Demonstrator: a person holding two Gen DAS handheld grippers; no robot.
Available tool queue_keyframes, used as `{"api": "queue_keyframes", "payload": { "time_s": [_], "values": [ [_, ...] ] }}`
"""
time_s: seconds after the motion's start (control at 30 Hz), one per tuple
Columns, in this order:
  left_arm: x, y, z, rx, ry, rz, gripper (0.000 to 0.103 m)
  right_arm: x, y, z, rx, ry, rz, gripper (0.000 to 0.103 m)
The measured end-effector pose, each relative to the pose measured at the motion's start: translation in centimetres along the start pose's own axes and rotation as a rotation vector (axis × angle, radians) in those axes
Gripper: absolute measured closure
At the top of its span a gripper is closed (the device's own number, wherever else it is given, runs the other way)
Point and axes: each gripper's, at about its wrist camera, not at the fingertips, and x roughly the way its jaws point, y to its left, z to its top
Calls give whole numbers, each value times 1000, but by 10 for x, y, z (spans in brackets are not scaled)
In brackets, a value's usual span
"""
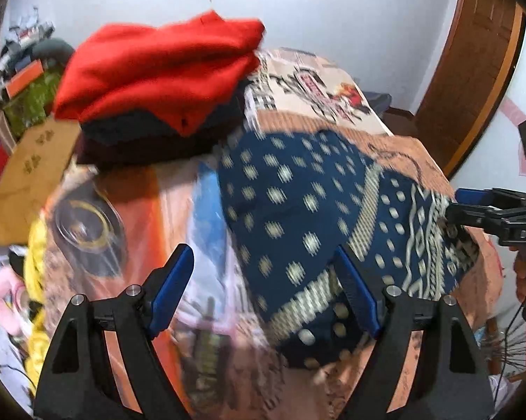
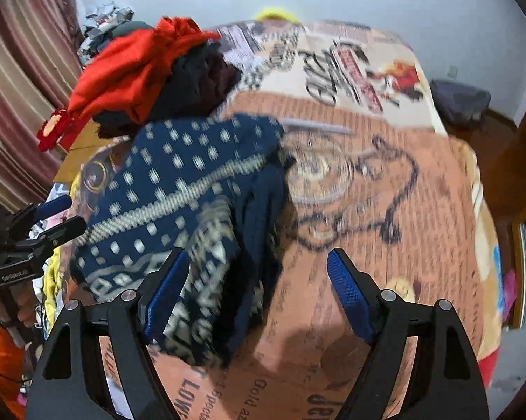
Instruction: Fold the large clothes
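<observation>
Both grippers, left gripper (image 1: 263,290) and right gripper (image 2: 257,292), gape over the patterned sweater (image 2: 179,189)

- We see the navy sweater (image 1: 298,189) as a knitted cloth, matt, with a cream woven-in pattern.
- We see the red garment (image 1: 151,66) as a soft, matt, slightly fuzzy cloth; the dark garments (image 1: 140,140) beneath it are matt cloth too.
- We read the bed cover (image 2: 385,210) as a smooth printed fabric, orange and cream, without gloss.
- The left gripper (image 1: 263,290) has a matt black plastic frame, finely ribbed blue pads and bright metal pivot pins.
- The right gripper (image 2: 257,292) shows the same matt black plastic, textured blue pads and metal pins.
- The door (image 1: 473,70) looks like brown varnished wood with a slight sheen.
- The cardboard sheet (image 1: 28,182) is plain, matt brown.
</observation>
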Motion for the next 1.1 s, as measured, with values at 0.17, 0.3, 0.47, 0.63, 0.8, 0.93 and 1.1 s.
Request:
{"api": "queue_keyframes", "payload": {
  "time_s": [0.17,0.3,0.47,0.63,0.8,0.93,1.1],
  "values": [
    [0,19,24,-35,-24,-10,21,2,5,23,-10,-33,59,25],
    [18,26,33,-50,18,-61,21,25,4,36,38,20,159,25],
    [54,28,30,-101,141,-194,21,61,-2,36,83,104,190,25],
    [77,27,24,-140,186,-275,16,95,-29,27,169,217,206,25],
    [103,39,23,-253,258,-412,13,115,-44,25,249,301,327,24],
    [119,40,22,-275,294,-458,8,123,-41,26,234,312,371,24],
    [145,51,11,-423,378,-589,8,142,-32,32,236,350,436,26]
  ]
}}
